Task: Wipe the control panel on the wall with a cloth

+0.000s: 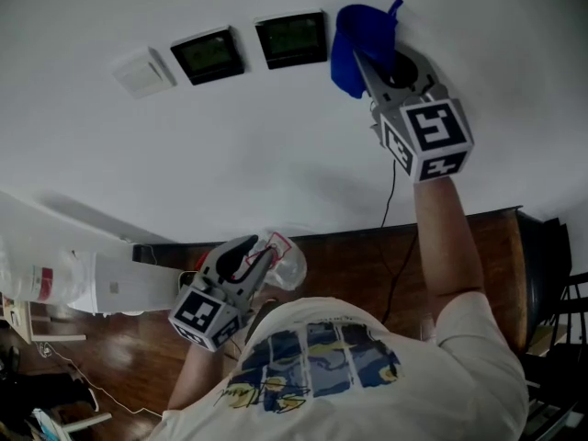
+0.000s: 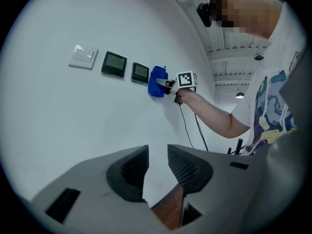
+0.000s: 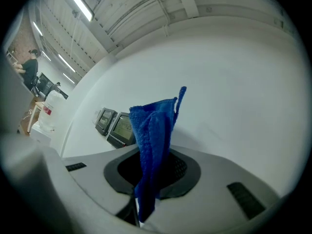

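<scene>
Holds the left gripper point(image 1: 260, 254) low by the chest, fingers point(image 2: 127, 172) slightly parted, gripping nothing. Holds the right gripper point(image 1: 366, 61) up at the wall point(image 1: 276, 154), fingers point(image 3: 184, 172) clenched on a blue cloth point(image 1: 360, 37). Has the cloth just beside the first panel point(image 1: 292, 39), not over it; cannot tell whether touching the wall. Beyond along the wall: second panel point(image 1: 209, 55), then white switch point(image 1: 144, 72).

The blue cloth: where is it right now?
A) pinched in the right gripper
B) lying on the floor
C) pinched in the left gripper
A: the right gripper has its jaws shut on the cloth, held up by the wall beside the two dark panels.
</scene>
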The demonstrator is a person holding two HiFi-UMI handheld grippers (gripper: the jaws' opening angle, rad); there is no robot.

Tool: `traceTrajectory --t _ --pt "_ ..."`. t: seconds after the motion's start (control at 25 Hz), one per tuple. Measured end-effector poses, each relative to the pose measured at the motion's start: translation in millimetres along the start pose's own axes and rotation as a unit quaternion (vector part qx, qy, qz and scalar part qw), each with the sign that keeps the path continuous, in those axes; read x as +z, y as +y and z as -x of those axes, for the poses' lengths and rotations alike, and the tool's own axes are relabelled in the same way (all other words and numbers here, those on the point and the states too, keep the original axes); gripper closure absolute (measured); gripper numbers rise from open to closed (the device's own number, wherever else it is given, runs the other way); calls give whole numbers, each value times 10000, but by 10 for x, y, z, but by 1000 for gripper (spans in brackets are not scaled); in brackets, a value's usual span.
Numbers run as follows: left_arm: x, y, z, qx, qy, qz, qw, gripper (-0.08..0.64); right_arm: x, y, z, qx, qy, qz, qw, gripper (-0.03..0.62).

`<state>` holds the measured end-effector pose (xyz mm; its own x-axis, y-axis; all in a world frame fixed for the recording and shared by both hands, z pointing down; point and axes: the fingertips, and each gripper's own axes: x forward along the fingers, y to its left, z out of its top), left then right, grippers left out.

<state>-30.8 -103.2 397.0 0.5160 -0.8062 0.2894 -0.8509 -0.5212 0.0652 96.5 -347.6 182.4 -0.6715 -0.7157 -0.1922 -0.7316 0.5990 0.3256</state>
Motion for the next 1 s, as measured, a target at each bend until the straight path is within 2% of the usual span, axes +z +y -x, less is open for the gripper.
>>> traceTrajectory --t 0.24,0.44,0.64,0.8,0.92,1.0 --pt "56 147 183 568 251 3 9981 453 -114 123 330 221 -240 -414 9986 515" --pt "50 262 343 763 418 -242 9959 453 -488 473 868 317 56 -577 9978 515" --pt "43 251 548 715 281 -288 9966 453 -719 850 1555 169 564 -960 9936 515" --pt "52 216 840 619 4 -249 9978 453 -871 1209 2107 111 956 -761 9924 515" --pt "-34 190 1172 560 -105 -236 9981 453 -944 1560 2479 10 1322 -870 9874 515" --pt "-114 184 1401 532 -137 -238 9982 453 -864 1809 2594 -53 1369 -967 9858 515"
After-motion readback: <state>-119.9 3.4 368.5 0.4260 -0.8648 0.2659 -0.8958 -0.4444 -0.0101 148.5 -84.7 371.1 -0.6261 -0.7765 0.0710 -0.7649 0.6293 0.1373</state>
